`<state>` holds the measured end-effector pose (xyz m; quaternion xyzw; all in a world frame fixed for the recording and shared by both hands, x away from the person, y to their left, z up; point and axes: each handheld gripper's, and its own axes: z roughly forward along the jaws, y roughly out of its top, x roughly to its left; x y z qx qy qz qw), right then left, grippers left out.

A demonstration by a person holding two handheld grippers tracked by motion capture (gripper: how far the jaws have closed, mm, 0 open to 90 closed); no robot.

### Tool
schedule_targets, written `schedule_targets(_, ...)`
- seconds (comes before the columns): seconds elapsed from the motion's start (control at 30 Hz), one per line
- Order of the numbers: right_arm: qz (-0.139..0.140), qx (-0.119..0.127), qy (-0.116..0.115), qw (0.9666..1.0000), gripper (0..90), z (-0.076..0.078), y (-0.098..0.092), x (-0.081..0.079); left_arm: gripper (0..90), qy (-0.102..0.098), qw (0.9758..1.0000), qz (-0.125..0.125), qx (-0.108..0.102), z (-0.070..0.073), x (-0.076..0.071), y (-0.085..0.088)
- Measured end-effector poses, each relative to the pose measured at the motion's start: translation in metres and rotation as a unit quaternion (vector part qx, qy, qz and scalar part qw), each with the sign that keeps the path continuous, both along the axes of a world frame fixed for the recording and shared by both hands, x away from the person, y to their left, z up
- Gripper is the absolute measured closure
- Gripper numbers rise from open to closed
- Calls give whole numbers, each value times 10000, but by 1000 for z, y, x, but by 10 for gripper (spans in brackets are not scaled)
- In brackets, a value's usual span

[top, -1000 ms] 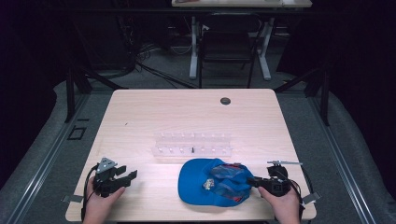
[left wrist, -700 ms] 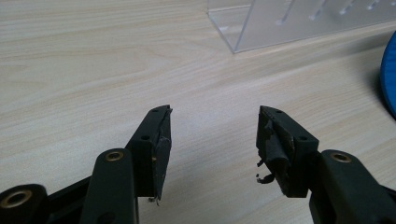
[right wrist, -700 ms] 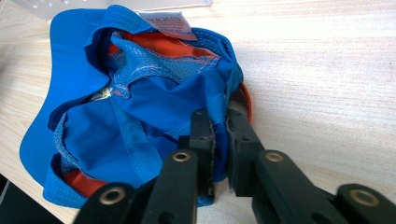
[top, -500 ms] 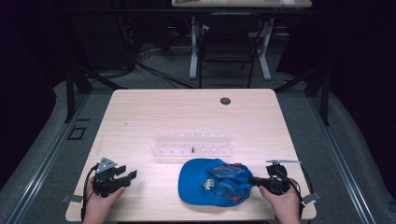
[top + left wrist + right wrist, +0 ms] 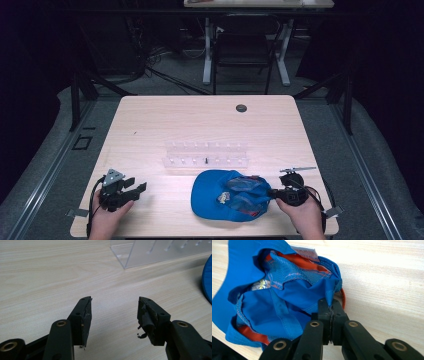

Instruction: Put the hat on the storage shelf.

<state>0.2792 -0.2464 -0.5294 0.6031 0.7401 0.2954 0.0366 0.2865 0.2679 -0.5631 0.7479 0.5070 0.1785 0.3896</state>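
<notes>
Landmark: the clear rack [image 5: 206, 154], a see-through plastic stand with rows of small pegs, sits near the middle of the counter [image 5: 165, 120].
Cap: the blue cap [image 5: 231, 195] lies upside down just in front of the clear rack, on the person's side, toward its right end; in the high view the two look close but apart.
Cap detail: in the right gripper view the cap [image 5: 274, 297] shows its inside, with blue fabric folds, mesh panels, orange trim and a white label at the far edge.
Right gripper: the right gripper [image 5: 273, 192] is in front of the rack's right end, at the cap's right edge, with the person's hand behind it.
Right jaws: they have just been closing and now stand together, pinching a fold of the cap's blue rim fabric, as the right gripper view [image 5: 331, 312] shows.
Left gripper: the left gripper [image 5: 139, 186] rests in front of the rack's left end and off to its left, well apart from the cap.
Left jaws: apart, with bare wood between them; the left gripper view [image 5: 113, 312] shows the rack's corner [image 5: 140, 252] farther on and a sliver of the cap at the right edge.
Counter hole: a dark round grommet [image 5: 241, 108] lies beyond the rack, toward the far edge.
</notes>
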Motion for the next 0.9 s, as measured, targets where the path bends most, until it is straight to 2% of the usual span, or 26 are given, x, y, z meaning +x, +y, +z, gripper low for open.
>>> schedule_targets(0.07, 48, -12, 26, 10000, 889, 1, 0, 1, 458, 2, 10000, -8, 2, 0, 0, 0)
schedule_targets(0.27, 263, -303, 333, 9986, 889, 21, 2, 11, 458, 4, 10000, -21, 22, 0, 0, -1)
schedule_targets(0.33, 272, -338, 361, 9984, 889, 23, 3, 13, 458, 4, 10000, -25, 28, 0, 0, -1)
schedule_targets(0.37, 319, -433, 506, 9973, 888, 29, 5, 16, 458, 13, 10000, -41, 54, 0, 0, -1)
schedule_targets(0.5, 389, -630, 582, 9956, 887, 37, 7, 20, 458, 25, 10000, -44, 47, -1, 0, -2)
schedule_targets(0.7, 438, -680, 631, 9947, 876, 53, 11, 25, 458, 9, 10000, -60, 46, -2, 0, -3)
schedule_targets(0.9, 423, -845, 649, 9934, 865, 66, 13, 29, 459, 19, 10000, -67, 49, -2, 0, -3)
